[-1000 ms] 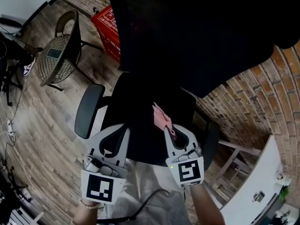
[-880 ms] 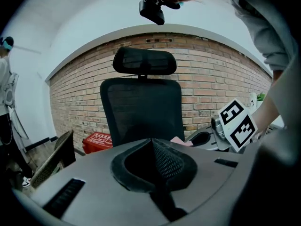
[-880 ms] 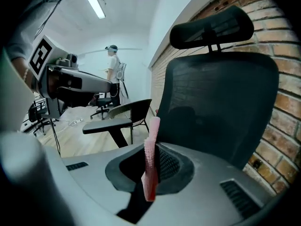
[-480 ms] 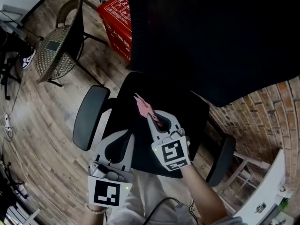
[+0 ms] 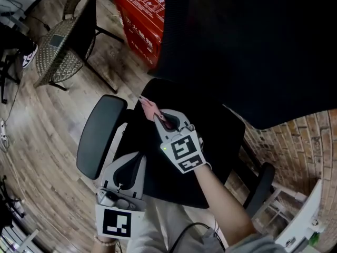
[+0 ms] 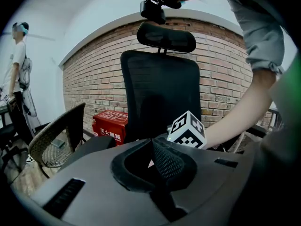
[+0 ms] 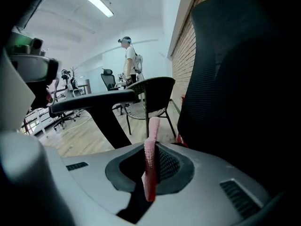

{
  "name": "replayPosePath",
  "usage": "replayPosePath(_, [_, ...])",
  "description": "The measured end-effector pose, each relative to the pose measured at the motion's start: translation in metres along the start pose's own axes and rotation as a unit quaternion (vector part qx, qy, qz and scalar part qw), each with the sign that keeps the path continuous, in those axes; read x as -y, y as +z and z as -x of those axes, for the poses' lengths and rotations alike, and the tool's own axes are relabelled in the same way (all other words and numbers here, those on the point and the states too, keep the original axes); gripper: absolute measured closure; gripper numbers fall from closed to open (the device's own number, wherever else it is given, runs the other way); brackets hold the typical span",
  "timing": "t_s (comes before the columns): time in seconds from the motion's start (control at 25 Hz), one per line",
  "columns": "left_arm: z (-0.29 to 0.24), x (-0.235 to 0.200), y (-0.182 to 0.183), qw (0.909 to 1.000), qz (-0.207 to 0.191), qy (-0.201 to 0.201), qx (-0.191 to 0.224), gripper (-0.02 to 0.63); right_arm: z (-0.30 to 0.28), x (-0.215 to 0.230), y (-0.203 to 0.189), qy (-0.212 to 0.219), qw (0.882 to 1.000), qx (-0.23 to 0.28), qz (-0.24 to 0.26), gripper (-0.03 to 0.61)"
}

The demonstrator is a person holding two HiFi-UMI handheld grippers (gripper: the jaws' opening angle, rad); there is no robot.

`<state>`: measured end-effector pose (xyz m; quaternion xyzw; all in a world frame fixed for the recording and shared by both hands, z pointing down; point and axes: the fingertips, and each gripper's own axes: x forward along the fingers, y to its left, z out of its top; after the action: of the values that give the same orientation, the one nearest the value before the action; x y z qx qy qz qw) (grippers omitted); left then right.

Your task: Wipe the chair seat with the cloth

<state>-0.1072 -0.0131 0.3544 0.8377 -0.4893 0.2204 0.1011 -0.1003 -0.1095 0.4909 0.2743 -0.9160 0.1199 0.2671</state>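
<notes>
The head view is dim: the office chair backrest [image 5: 253, 46] at 1 o'clock is a featureless black mass, the wood floor [image 5: 47, 120] at 9 o'clock softly, evenly lit. Both gripper views bow at the edges and vignette black; a ceiling strip light [image 7: 96, 2] glares at 11 o'clock in the right one.

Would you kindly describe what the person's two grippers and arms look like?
Both the left gripper and right gripper are light grey moulded shells with dark, mesh-textured fingers. Each carries a white cube with black square markers. The right arm wears a grey sleeve.
</notes>
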Motion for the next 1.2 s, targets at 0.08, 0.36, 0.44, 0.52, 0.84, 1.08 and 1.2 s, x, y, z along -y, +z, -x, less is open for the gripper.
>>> replayPosePath(0.08, [0.0, -0.002, -0.01, 1.0, 0.003, -0.001, -0.009, 0.595, -0.017, 0.007, -0.006, -0.004, 1.0, -0.001, -0.024, 0.523])
replayPosePath(0.36, [-0.001, 0.001, -0.032, 0.9993, 0.028, -0.003, -0.025, 0.595, -0.052, 0.041, -0.03, -0.063, 0.995, -0.03, -0.071, 0.525])
replayPosePath(0.44, [-0.002, 0.001, -0.033, 0.9994, 0.023, -0.007, -0.026, 0.595, -0.055, 0.049, -0.037, -0.079, 0.993, -0.04, -0.072, 0.525])
replayPosePath(0.52, [-0.005, 0.0, -0.034, 0.9995, 0.012, -0.011, -0.027, 0.595, -0.056, 0.054, -0.043, -0.09, 0.992, -0.049, -0.07, 0.525])
replayPosePath(0.84, [-0.02, 0.003, -0.032, 0.999, -0.008, -0.028, -0.032, 0.595, -0.032, 0.085, -0.08, -0.143, 0.983, -0.088, -0.074, 0.523])
replayPosePath(1.08, [-0.041, 0.013, -0.027, 0.9971, -0.035, -0.059, -0.033, 0.595, 0.001, 0.112, -0.107, -0.183, 0.974, -0.112, -0.073, 0.523])
replayPosePath(1.2, [-0.052, 0.025, -0.02, 0.9961, -0.038, -0.073, -0.028, 0.595, 0.024, 0.127, -0.13, -0.206, 0.966, -0.124, -0.092, 0.523])
